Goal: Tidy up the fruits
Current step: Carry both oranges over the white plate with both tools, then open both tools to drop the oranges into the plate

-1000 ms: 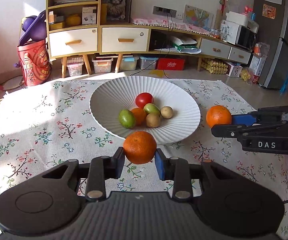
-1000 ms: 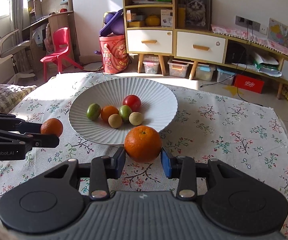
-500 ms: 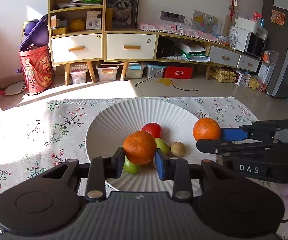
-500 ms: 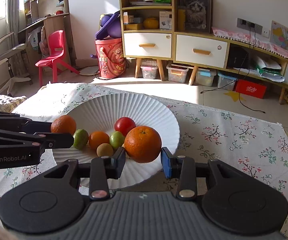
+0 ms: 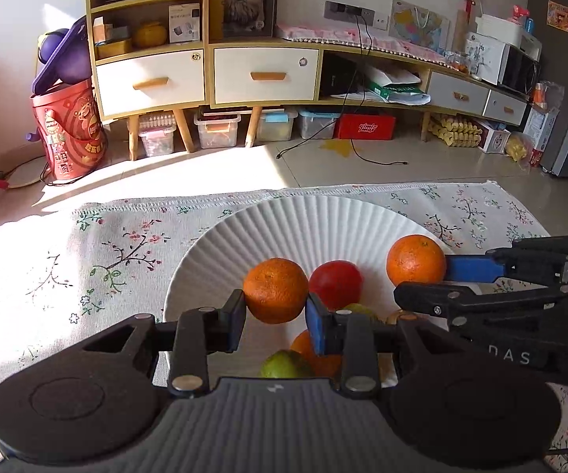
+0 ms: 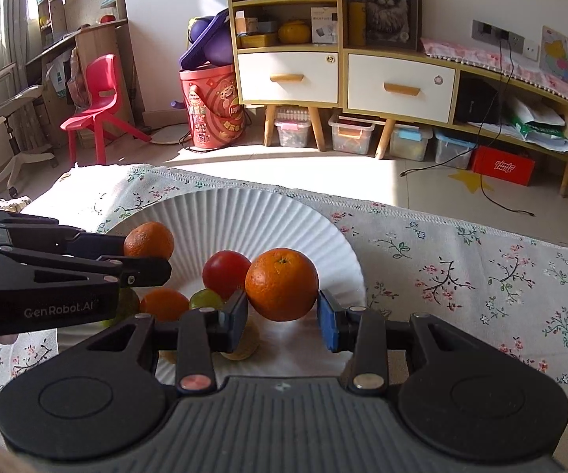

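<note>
My left gripper (image 5: 275,317) is shut on a small rough orange (image 5: 275,290) and hangs over the white ribbed plate (image 5: 311,224). My right gripper (image 6: 282,317) is shut on a larger smooth orange (image 6: 282,283) above the same plate (image 6: 244,216). Each gripper shows in the other's view: the right one (image 5: 418,278) with its orange (image 5: 416,260), the left one (image 6: 148,254) with its orange (image 6: 149,239). In the plate lie a red tomato (image 6: 226,274), a small orange fruit (image 6: 164,304), green fruits (image 5: 285,364) and a pale round one, partly hidden by the fingers.
The plate rests on a floral tablecloth (image 5: 86,260) whose far edge (image 5: 205,199) drops to a tiled floor. Beyond stand a wooden cabinet (image 5: 205,75), a red bucket (image 5: 69,130) and a red chair (image 6: 98,102).
Both grippers have moved forward with their oranges, from the near rim of the plate to above its middle. The fruits in the plate now lie under and behind the fingers.
</note>
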### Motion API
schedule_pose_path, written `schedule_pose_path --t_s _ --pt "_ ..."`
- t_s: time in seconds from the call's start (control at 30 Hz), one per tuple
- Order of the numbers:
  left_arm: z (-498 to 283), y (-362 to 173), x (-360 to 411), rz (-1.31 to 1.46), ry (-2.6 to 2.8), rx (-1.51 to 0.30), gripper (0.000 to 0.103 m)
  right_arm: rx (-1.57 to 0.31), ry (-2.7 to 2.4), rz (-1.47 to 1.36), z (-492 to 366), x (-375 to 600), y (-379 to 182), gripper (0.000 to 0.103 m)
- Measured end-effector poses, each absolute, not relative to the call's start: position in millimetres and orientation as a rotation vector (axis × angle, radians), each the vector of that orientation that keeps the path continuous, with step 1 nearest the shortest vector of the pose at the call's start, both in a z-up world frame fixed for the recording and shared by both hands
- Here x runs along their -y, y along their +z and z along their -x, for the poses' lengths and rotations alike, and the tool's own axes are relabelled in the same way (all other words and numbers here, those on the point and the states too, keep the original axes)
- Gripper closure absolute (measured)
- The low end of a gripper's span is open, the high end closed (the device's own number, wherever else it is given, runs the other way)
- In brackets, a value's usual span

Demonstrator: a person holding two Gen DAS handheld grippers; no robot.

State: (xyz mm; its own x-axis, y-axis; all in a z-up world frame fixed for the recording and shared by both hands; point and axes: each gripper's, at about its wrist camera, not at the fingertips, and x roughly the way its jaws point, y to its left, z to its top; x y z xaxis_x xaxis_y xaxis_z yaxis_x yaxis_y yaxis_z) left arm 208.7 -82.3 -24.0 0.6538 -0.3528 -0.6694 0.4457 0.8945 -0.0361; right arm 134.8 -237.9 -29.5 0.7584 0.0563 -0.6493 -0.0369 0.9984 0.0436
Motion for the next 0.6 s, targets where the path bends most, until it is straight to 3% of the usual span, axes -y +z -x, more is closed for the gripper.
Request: schedule_pose_path --t_s 0.47,0.6 --pt "-213.2 -26.6 82.4 -0.144 -0.459 -0.715 0.083 -0.702 0.074 -0.023 -140.5 235.9 -27.7 0.068" --pt "-209.9 -21.2 77.0 -0.127 -0.442 -0.701 0.073 -0.687 0.062 -0.033 -137.6 239.1 -22.2 0.065"
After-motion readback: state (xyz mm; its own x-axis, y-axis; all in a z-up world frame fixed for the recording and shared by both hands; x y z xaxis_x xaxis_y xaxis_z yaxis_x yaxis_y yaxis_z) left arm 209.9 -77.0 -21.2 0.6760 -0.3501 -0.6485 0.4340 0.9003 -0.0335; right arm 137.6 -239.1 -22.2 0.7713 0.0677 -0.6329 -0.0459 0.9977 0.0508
